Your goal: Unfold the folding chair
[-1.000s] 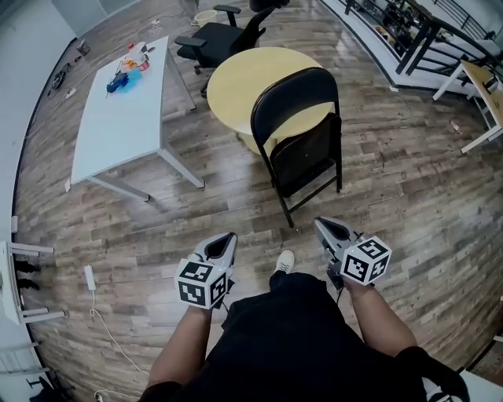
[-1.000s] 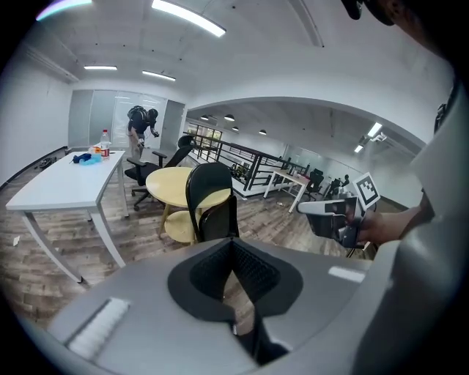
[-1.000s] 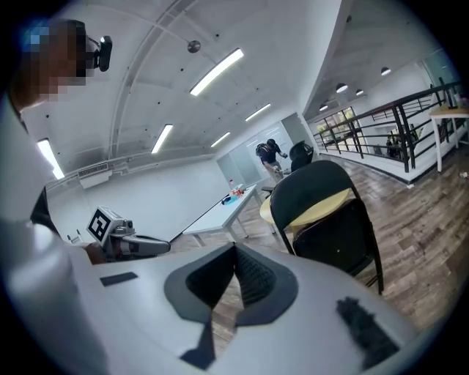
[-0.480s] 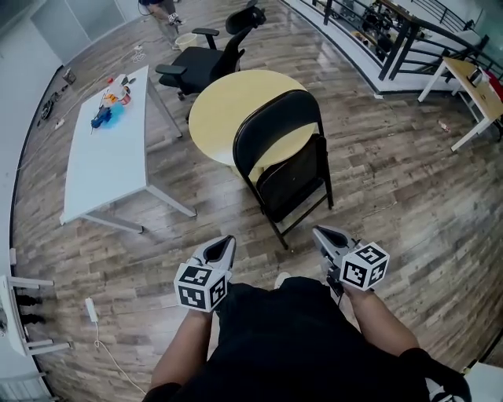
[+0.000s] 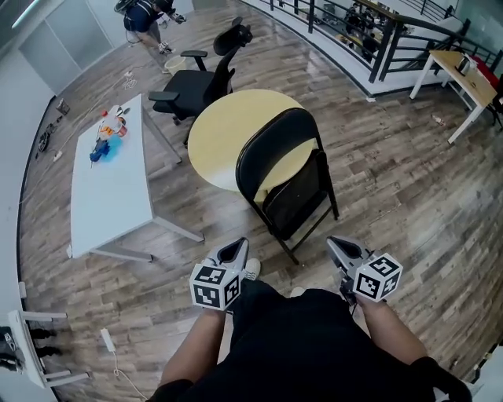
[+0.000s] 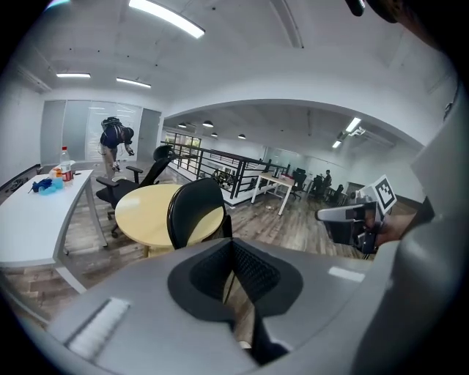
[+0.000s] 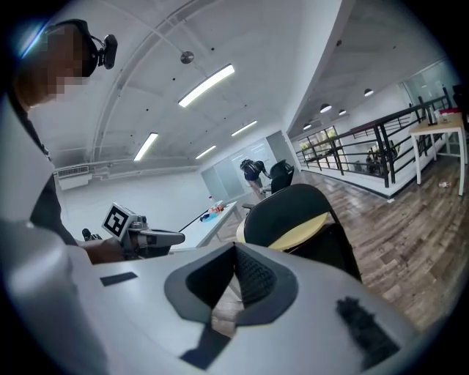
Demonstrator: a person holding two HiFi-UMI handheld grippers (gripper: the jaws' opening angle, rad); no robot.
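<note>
Folding chair (image 5: 287,177): black, upright on the wood floor (image 5: 401,196), not opened, with the seat panel tipped up close against the back frame. It stands directly ahead of the person. Its curved top rail overlaps the near edge of the round yellow tabletop (image 5: 224,129) just behind it; contact between the two cannot be confirmed.

Left tongs (image 5: 236,246): clenched, nothing between them, level with the chair's near-left foot and clear of it. Right tongs (image 5: 333,243): clenched, likewise empty, near the chair's right legs and apart from them. A strip of bare floor separates both from the chair's feet.

Clearance: broad open floor to the chair's right, running out to the black railing (image 5: 377,35) and a wooden desk (image 5: 456,67). To the left there is a narrower passage between the chair and the angled leg of the long white tabletop (image 5: 110,196). A black office chair (image 5: 200,78) stands behind the round tabletop, well apart. A person (image 5: 145,14) is at the far end of the room.
</note>
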